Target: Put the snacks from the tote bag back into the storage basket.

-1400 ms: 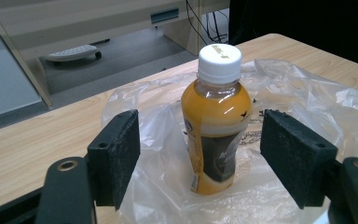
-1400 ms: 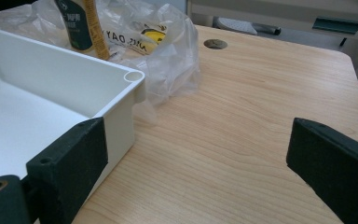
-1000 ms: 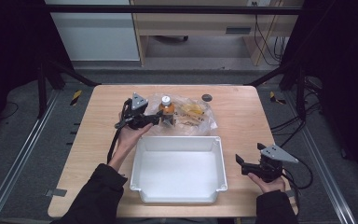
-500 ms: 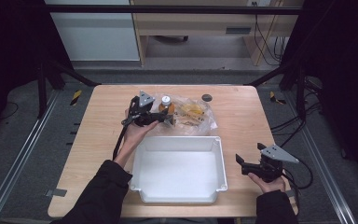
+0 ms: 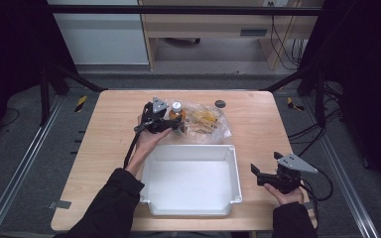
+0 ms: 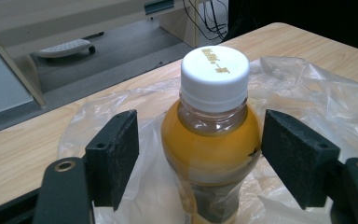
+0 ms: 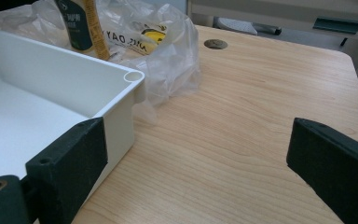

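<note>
A small bottle of orange drink (image 6: 210,140) with a white cap stands upright in a clear plastic bag (image 5: 206,120) at the back middle of the table. My left gripper (image 6: 199,158) is open, one jaw on each side of the bottle's shoulder, with small gaps to the bottle. In the high view the left gripper (image 5: 178,125) sits just left of the bottle (image 5: 176,112). My right gripper (image 5: 256,174) stands open near the table's front right, beside the white tray (image 5: 230,168), holding nothing.
The white tray (image 7: 116,93) is empty and fills the front middle of the table. The bag (image 7: 163,42) holds yellow packets and lies against the tray's far rim. A dark round disc (image 5: 220,103) lies on the wood behind the bag.
My left gripper has moved right, toward the bottle, and now straddles it. The right gripper has stayed put.
</note>
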